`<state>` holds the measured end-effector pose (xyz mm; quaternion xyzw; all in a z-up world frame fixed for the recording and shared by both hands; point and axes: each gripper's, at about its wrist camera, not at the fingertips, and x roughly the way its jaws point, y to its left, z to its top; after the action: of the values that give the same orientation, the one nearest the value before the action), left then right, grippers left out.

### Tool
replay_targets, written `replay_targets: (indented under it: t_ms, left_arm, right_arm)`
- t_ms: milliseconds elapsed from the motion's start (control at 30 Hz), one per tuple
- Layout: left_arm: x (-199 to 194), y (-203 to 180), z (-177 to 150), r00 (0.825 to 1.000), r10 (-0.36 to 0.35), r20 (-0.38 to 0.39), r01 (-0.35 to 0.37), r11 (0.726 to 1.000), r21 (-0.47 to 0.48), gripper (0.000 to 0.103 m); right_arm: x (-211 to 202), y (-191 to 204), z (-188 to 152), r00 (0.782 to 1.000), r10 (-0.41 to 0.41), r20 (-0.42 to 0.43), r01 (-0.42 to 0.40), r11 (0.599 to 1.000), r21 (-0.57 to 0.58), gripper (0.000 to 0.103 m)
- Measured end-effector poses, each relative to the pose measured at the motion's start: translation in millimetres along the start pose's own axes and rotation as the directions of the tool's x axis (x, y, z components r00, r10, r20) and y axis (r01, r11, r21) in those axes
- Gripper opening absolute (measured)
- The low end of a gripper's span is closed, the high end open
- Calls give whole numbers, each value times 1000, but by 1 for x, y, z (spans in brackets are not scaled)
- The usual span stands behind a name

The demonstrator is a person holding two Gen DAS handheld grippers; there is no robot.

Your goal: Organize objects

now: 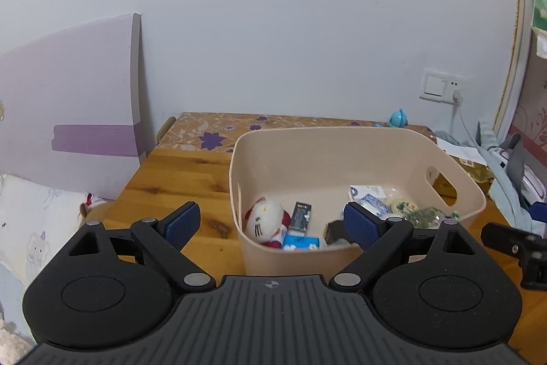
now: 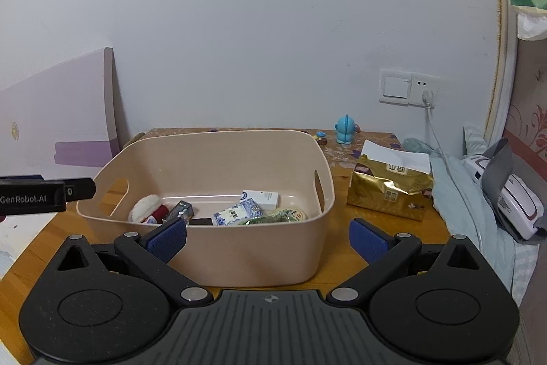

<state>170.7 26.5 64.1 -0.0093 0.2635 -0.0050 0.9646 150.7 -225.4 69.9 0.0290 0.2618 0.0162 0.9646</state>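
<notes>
Beige plastic bin sits mid-frame on the wooden worktop, handle cut-outs in both end walls. Inside it: white plush toy at lower left of the bin, dark small box beside it, blue tissue pack near the front wall, blue-white patterned packet, white box and round tin toward the right end. Left tool released, blue pads wide apart, nothing between them, hanging in front of the bin's near wall. Right tool also released, empty, low centre of its view, just short of the bin. Gold foil bag stands right of the bin, blue figurine behind at the wall, both outside the bin.
</notes>
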Motion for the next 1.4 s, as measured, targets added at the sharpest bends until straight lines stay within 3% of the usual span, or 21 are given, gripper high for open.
replay_targets:
  t_ms: [600,1033,1400]
  left_arm:
    - [-54,-3,-35,1000,-27,-7,27,1000,5,93]
    - [-95,-5,-59,1000,-5,7,5,1000,28,93]
    - [-115,1,-73,999,-27,-18,27,999,31,93]
  right_arm:
    - [-47,-4,-36,1000,-17,-4,17,1000,-20,103]
    - [-82,5,-53,1000,12,-3,-12,999,-38,103]
    - [-104,3,-65,1000,19,-22,-20,999,-47,103]
